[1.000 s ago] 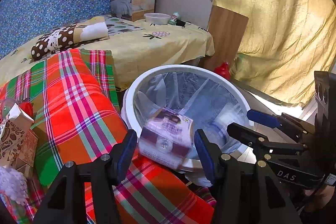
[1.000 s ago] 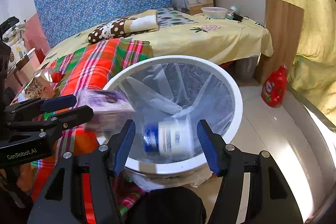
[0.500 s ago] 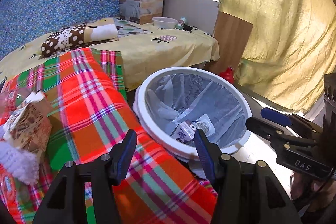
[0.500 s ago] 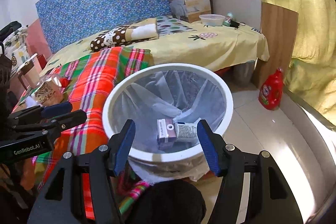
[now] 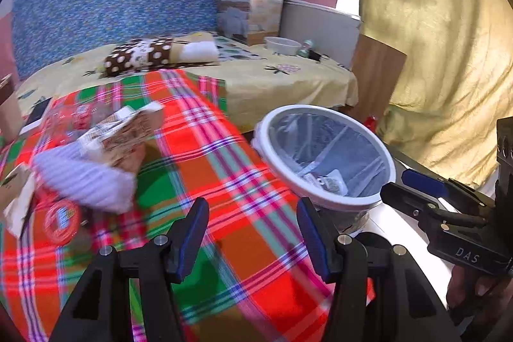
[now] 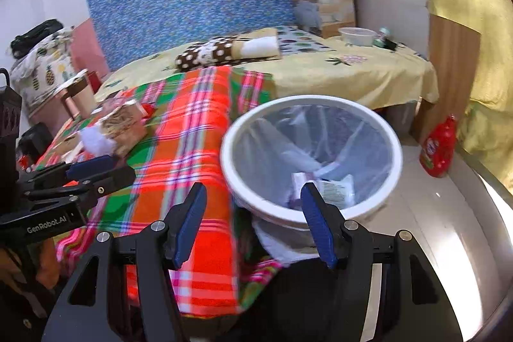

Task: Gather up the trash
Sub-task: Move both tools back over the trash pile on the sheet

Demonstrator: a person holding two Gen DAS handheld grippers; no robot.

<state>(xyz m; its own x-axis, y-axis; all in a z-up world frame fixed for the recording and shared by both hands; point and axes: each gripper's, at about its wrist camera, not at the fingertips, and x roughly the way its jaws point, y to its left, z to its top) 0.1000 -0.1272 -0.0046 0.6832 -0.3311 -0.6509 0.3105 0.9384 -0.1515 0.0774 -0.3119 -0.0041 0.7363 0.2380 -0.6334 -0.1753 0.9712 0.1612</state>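
Left wrist view: your left tongs (image 5: 253, 233) stand open and empty over the plaid blanket (image 5: 224, 181) on the bed (image 5: 288, 79). The remaining trash lies in a loose heap at the left of the blanket: a printed paper carton (image 5: 125, 133), a white ribbed wad (image 5: 86, 178) touching it, and a round red lid (image 5: 61, 221) just beside the wad. The picture is smeared here, so finer detail cannot be told. Judgement: the carton looks light, thin-walled and crushable; take it across its flat sides near the middle, with modest squeeze. The wad appears soft and will compress; pinch it deep. The lid seems flat, stiff and slick; take it by the rim. The white bin (image 5: 389, 169) stands at the bed's edge, lined with a thin clear bag, with wrappers (image 5: 330, 181) at the bottom.

Right wrist view: your right tongs (image 6: 253, 223) are likewise spread and carry nothing, hanging over the near rim of the bin (image 6: 231, 169). Two small packets (image 6: 333, 191) lie inside on the crinkled liner. The carton (image 6: 123, 124) and the wad (image 6: 94, 141) sit well apart from the bin, near the left tongs (image 6: 96, 172). A red bottle (image 6: 439, 149) stands on the glossy floor to the right; it looks rigid and heavier.
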